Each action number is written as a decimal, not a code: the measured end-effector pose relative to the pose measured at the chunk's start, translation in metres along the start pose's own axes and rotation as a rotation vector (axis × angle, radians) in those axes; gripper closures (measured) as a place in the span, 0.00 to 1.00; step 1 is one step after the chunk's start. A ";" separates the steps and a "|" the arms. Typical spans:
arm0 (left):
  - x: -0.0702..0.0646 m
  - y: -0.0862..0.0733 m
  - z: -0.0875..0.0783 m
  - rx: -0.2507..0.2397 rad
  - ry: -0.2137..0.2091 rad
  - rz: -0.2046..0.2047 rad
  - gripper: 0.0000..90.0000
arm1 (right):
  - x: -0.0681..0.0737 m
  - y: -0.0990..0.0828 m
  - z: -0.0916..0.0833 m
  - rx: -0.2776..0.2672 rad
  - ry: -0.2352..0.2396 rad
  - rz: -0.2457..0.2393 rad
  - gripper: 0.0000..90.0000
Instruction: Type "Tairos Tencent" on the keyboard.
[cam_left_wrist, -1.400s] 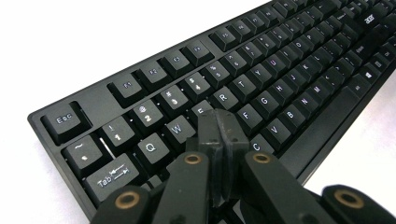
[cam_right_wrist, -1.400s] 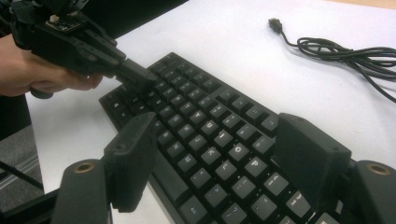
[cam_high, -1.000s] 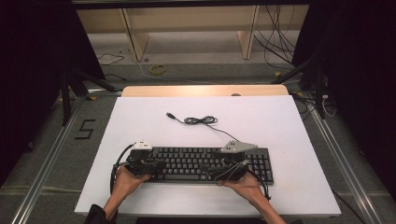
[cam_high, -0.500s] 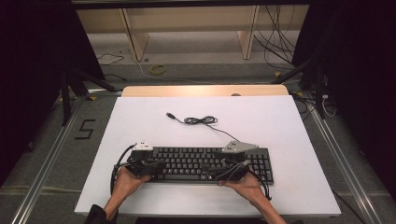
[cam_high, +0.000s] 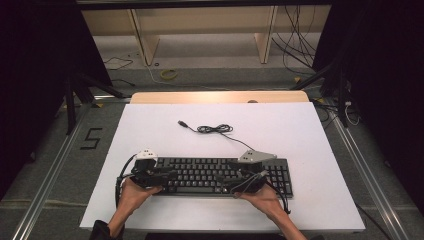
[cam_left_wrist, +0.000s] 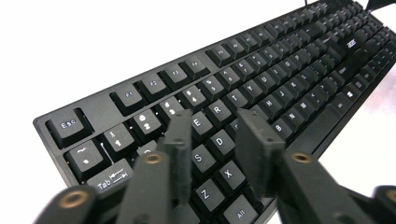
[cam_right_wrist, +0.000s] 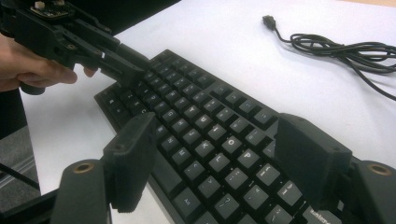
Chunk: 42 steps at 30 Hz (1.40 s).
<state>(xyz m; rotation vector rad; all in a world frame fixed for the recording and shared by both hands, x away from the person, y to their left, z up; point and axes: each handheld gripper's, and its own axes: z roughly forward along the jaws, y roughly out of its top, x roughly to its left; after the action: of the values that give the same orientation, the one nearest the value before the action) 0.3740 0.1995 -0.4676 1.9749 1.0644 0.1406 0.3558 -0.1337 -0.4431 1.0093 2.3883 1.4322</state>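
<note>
Left gripper view: keyboard (cam_left_wrist: 261, 74) just under hand-held gripper (cam_left_wrist: 217, 140).

The keyboard (cam_high: 220, 175) in the lower middle of the high view is black, and its keys carry small white letters and signs, which show well in the left gripper view. Its cable (cam_high: 215, 129), above it in the middle of the frame, is black too, and it lies on a plain white table (cam_high: 300, 125) that has a pale wooden edge at the top. Both grippers, the left gripper (cam_high: 167, 175) and the right gripper (cam_high: 235, 179), are black, the right one has a grey plate on top, and the floor at the left is grey with a black number 5 (cam_high: 91, 138) on it.
</note>
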 end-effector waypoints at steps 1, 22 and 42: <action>0.000 0.000 0.000 -0.007 -0.001 -0.005 0.65 | 0.000 0.000 0.000 0.001 0.000 0.001 0.34; -0.008 -0.005 -0.016 -0.117 -0.020 -0.010 0.36 | 0.011 0.006 0.013 0.021 0.047 0.001 0.46; -0.008 -0.009 -0.024 -0.151 -0.029 -0.003 0.34 | 0.022 0.010 0.032 0.100 0.075 -0.027 0.83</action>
<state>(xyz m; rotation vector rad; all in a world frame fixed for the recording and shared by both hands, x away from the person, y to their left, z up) 0.3523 0.2113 -0.4570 1.8343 1.0087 0.1853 0.3587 -0.0939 -0.4475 0.9571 2.5398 1.3771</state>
